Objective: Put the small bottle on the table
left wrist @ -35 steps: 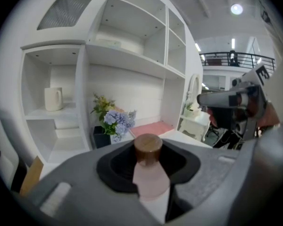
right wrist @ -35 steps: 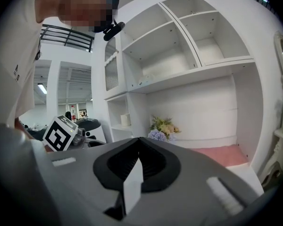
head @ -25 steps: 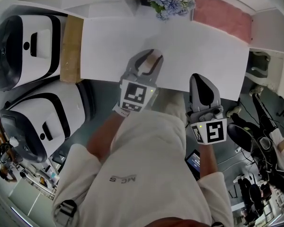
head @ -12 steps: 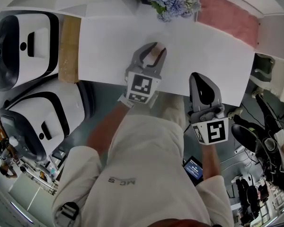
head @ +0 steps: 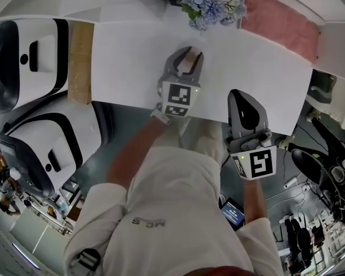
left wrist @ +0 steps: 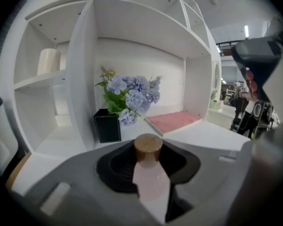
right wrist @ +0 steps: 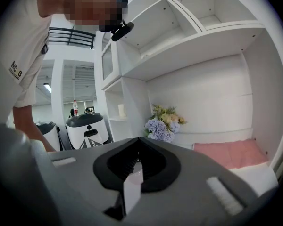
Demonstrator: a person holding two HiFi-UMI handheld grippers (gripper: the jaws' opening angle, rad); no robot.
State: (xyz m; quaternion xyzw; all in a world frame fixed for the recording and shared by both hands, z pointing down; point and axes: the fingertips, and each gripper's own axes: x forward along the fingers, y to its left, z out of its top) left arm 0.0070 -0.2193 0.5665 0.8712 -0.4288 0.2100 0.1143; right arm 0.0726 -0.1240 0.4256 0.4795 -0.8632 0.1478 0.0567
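The small bottle (head: 187,62), pale pink with a round wooden cap, is clamped between the jaws of my left gripper (head: 186,56), which is held out over the white table (head: 126,56). In the left gripper view the bottle (left wrist: 149,175) stands upright in the left gripper (left wrist: 148,161), its cap rising above the pads. I cannot tell whether its base touches the tabletop. My right gripper (head: 246,103) hangs at the table's near edge, jaws together and empty. The right gripper (right wrist: 134,173) in its own view holds nothing.
Blue flowers in a black vase (head: 206,3) stand at the back of the table, with a pink mat (head: 279,23) to their right. A wooden strip (head: 79,59) lines the table's left end. White rounded machines (head: 23,56) sit left of it. Shelves (left wrist: 52,79) rise behind.
My left gripper has carried the bottle forward and a little right, further over the table toward the flowers. The right gripper has barely shifted.
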